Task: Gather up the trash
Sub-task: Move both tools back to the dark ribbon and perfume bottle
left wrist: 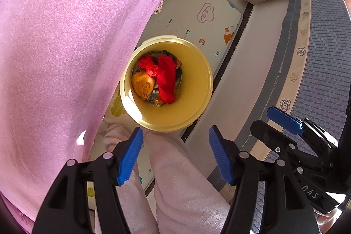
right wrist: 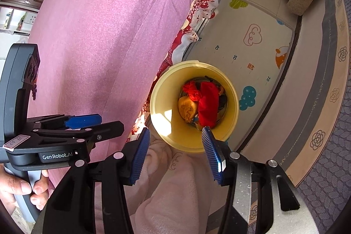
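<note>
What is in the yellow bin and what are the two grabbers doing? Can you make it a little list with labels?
bin: yellow round trash bin, standing on the play mat, beside the pink bedspread
inside the bin: red cloth bundle, orange wrapper, other bits too small to tell
left gripper: open, holding nothing, above the near rim
right gripper: open, holding nothing, above the near rim
below the grippers: pale pink fleece trousers
</note>
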